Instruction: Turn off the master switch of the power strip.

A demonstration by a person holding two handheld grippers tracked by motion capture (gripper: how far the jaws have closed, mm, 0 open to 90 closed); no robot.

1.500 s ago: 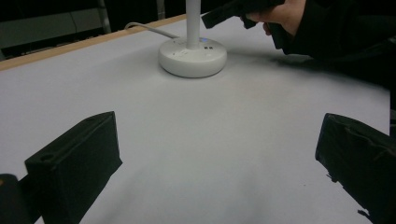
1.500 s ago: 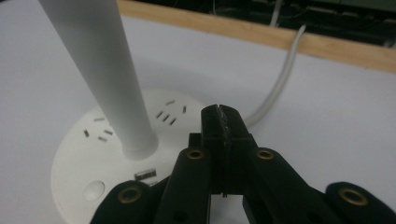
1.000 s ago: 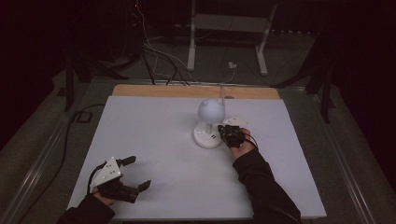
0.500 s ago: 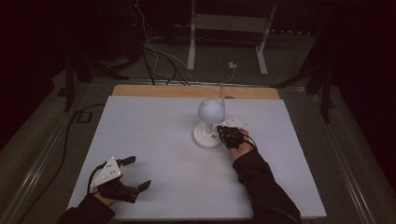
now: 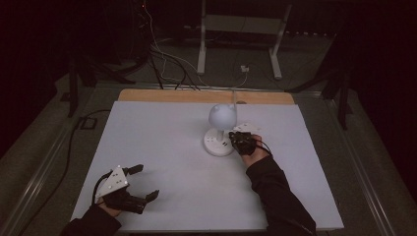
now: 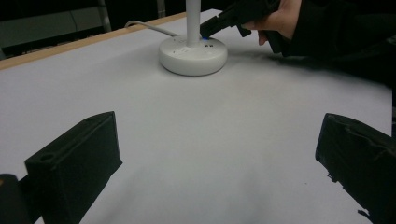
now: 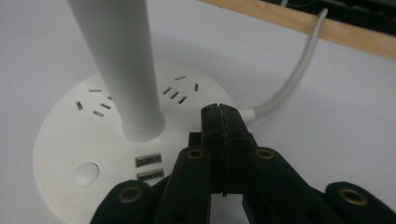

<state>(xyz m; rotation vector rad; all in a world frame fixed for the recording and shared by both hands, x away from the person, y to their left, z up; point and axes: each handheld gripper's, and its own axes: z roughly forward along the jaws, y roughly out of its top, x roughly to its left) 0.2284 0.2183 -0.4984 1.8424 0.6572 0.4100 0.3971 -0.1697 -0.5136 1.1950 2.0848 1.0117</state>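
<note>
A white desk lamp stands at mid-table, with a round head (image 5: 222,116) on a stem (image 7: 121,60) rising from a round base (image 5: 215,146). The base (image 7: 60,135) carries socket slots, two USB ports (image 7: 150,167) and a round button (image 7: 85,173). My right gripper (image 7: 220,112) is shut with nothing in it, its tips at the base's rim beside the cable (image 7: 289,84). In the high view, the right gripper (image 5: 231,138) sits at the base's right side. My left gripper (image 5: 146,181) rests open near the front left corner, its jaws wide apart (image 6: 217,163) over bare table.
The white table top (image 5: 162,132) has a wooden strip (image 5: 196,96) along its far edge. Beyond it, cables and a metal stand (image 5: 236,29) sit on the dark floor. In the left gripper view, the lamp base (image 6: 192,53) and right gripper (image 6: 205,32) lie far ahead.
</note>
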